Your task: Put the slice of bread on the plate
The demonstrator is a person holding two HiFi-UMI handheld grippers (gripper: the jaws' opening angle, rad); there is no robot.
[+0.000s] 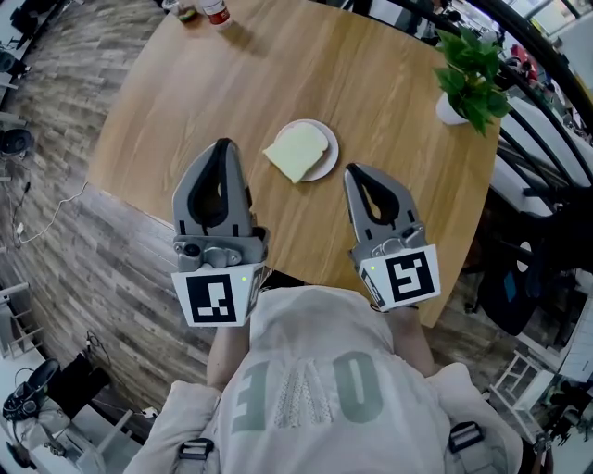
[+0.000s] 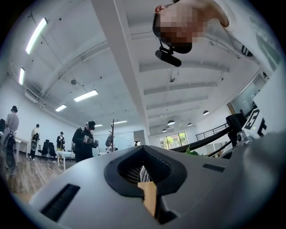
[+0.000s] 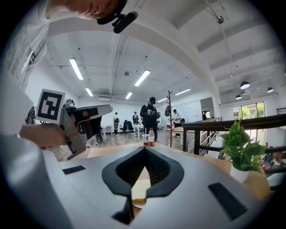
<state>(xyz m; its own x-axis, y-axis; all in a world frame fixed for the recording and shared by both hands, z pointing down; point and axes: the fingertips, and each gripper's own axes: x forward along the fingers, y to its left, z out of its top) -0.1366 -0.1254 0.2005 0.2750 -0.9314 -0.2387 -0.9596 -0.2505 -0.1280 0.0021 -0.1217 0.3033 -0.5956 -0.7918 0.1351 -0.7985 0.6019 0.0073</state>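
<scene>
A pale slice of bread [image 1: 296, 151] lies on a small white plate [image 1: 327, 163] in the middle of the round wooden table [image 1: 371, 74]. My left gripper [image 1: 222, 146] hangs over the table's near part, left of the plate, shut with nothing between its jaws. In the left gripper view it [image 2: 144, 148] points a little upward into the room, and neither plate nor bread shows. My right gripper [image 1: 355, 172] is just right of and nearer than the plate, also shut and empty. In the right gripper view a pale patch [image 3: 137, 188] shows through the gap behind the meeting jaws.
A potted green plant [image 1: 471, 69] stands at the table's far right. A bottle [image 1: 215, 11] and a cup stand at the far edge. The table's near edge [image 1: 296, 273] runs just under my grippers. Several people [image 3: 149, 114] stand far off in the room.
</scene>
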